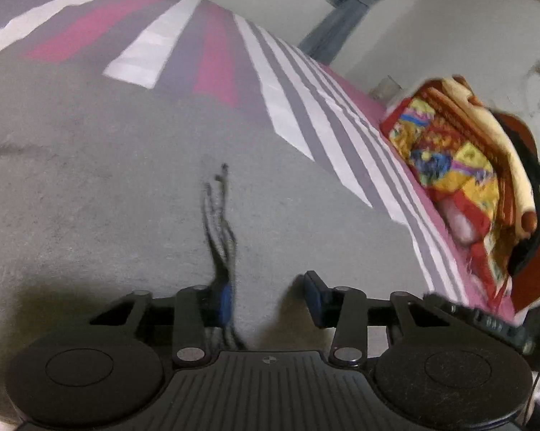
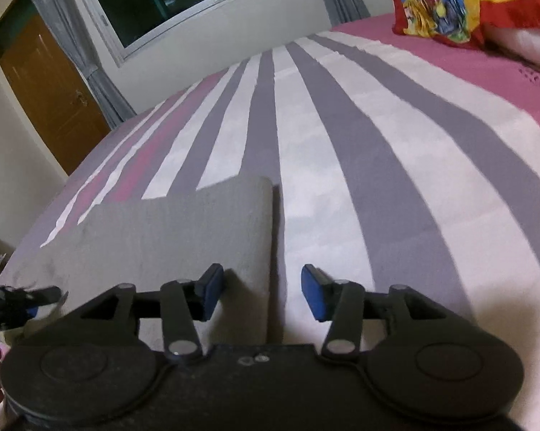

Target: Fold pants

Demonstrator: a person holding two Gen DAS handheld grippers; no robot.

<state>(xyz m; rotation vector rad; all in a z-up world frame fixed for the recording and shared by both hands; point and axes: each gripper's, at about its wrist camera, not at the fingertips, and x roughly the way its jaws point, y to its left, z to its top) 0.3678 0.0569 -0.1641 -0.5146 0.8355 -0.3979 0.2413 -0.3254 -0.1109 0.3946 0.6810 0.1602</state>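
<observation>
The left gripper [image 1: 270, 300] has its two blue-padded fingers spread apart with nothing between them, hovering low over the grey pants [image 1: 108, 186]. A dark drawstring [image 1: 219, 222] of the pants trails across the grey cloth and runs down beside the gripper's left-hand pad [image 1: 226, 303]; the blur makes it unclear whether cord and pad touch. The right gripper [image 2: 262, 292] is likewise wide open and holds nothing. Its left-hand finger [image 2: 210, 292] sits over the grey cloth, its right-hand finger [image 2: 314, 296] over the bedspread, so the straight side edge of the pants runs up between the two.

The pants lie flat on the striped bedspread [image 2: 341, 143], whose bands are grey, white and pink. In the right wrist view the far end of the pants stops at a squared corner, with the bedspread stretching away beyond it. Farther along the bedspread on the right, well apart from the pants, rests a heap of bright red, yellow and blue patterned fabric [image 1: 456, 165].

Past the far edge of the bedspread stands a pale wall with a dark window [image 2: 169, 3] flanked by grey curtains [image 2: 72, 36], and to the left of these a brown wooden door [image 2: 47, 89]. At the lower left edge of the right wrist view, part of the other gripper shows over the pants.
</observation>
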